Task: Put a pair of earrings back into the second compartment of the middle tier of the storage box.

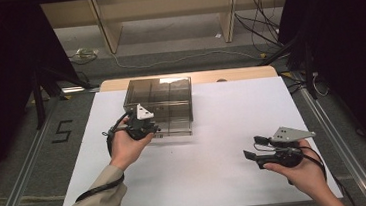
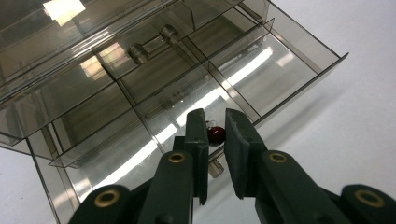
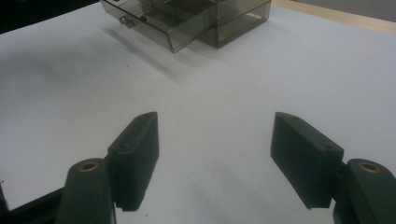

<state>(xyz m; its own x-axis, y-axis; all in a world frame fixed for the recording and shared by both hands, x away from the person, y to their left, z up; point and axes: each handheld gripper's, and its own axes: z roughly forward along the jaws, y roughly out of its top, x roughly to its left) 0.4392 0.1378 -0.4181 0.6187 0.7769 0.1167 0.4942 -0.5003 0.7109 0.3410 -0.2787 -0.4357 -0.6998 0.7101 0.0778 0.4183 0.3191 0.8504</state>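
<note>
A smoky clear drawer box (image 1: 163,97) stands at the back middle of the white table (image 1: 213,130), with one divided drawer (image 2: 261,70) pulled out toward me. My left gripper (image 1: 154,129) hovers over that open drawer, and its jaws (image 2: 215,119) are nearly together on a small dark red ball (image 2: 215,136) with a thin wire on it. A metal drawer knob (image 2: 215,169) shows just below the jaws. My right gripper (image 1: 252,147) is held low at the table's right front. It is open (image 3: 215,135) with nothing between its fingers, and it points toward the box (image 3: 187,18).
White table surface lies between the two hands. Beyond the table's far edge stands a wooden shelf frame (image 1: 163,14), with cables (image 1: 259,26) on the floor. Metal rails (image 1: 22,182) run along both sides, and a "5" mark (image 1: 62,131) is on the floor at left.
</note>
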